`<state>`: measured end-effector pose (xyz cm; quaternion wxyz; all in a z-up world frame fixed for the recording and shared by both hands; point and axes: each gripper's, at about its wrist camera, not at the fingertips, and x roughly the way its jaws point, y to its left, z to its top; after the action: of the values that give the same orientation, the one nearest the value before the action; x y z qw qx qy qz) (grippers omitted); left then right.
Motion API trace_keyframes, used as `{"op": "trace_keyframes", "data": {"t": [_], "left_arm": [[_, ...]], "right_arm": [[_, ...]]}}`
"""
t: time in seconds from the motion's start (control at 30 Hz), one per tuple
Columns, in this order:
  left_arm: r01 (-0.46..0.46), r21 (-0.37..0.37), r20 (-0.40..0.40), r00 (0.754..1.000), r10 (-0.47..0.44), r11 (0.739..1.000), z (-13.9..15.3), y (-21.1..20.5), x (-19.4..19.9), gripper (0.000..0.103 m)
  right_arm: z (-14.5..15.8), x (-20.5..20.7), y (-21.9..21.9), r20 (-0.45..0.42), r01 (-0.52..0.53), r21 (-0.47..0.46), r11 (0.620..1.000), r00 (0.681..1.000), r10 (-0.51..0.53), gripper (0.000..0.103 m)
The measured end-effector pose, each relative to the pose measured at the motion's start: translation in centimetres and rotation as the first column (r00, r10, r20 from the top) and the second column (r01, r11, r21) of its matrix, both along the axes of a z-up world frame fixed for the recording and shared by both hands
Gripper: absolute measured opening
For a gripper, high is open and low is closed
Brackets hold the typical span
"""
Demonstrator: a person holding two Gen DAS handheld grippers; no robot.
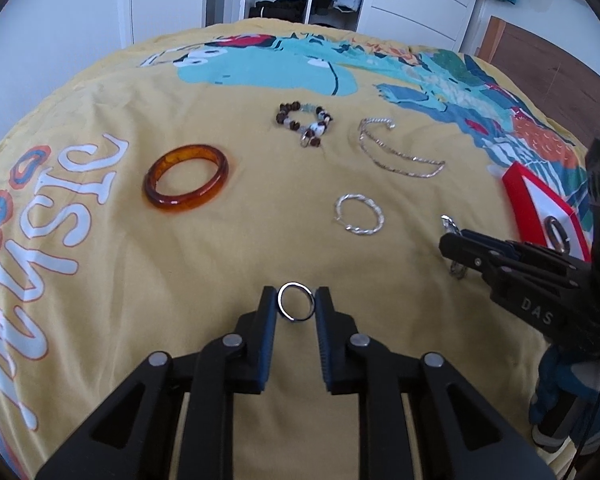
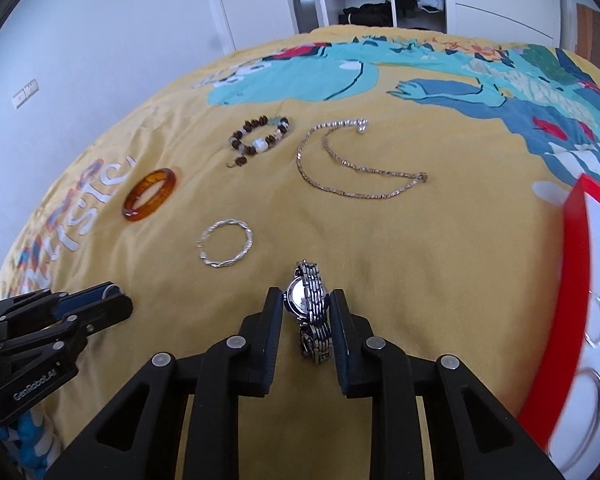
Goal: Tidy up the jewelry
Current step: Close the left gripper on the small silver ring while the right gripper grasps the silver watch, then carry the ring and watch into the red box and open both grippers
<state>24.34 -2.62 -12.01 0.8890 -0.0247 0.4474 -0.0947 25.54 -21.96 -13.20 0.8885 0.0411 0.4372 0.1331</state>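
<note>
Near the bed's front edge, left gripper (image 1: pixel 296 307) clamps a ring (image 1: pixel 296 307), right gripper (image 2: pixel 307 312) a watch (image 2: pixel 310 312); both likely go next to the red tray (image 2: pixel 572 248).

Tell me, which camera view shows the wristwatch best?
The right wrist view: the wristwatch stands centered between the right claw's pads, case and metal band clear. The left wrist view shows only bits of it beside the claw's tip.
</note>
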Motion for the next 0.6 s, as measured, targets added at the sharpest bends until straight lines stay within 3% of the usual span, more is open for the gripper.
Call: {"op": "trace_keyframes", "data": {"t": [0.27,0.6], "left_arm": [[0.035,-0.003,0.034,0.999,-0.035,0.999,3.0,-2.6,-1.8,0.018],[0.152,-0.034,0.069,0.986,-0.149,0.988,5.7,-10.0,-2.5,0.018]], "right_arm": [[4.1,-3.4,-2.1,0.063,0.034,0.040,0.999,0.997,-0.037,0.017],[8.0,-7.2,-10.2,0.136,0.151,0.031,0.988,0.979,-0.154,0.017]]}}
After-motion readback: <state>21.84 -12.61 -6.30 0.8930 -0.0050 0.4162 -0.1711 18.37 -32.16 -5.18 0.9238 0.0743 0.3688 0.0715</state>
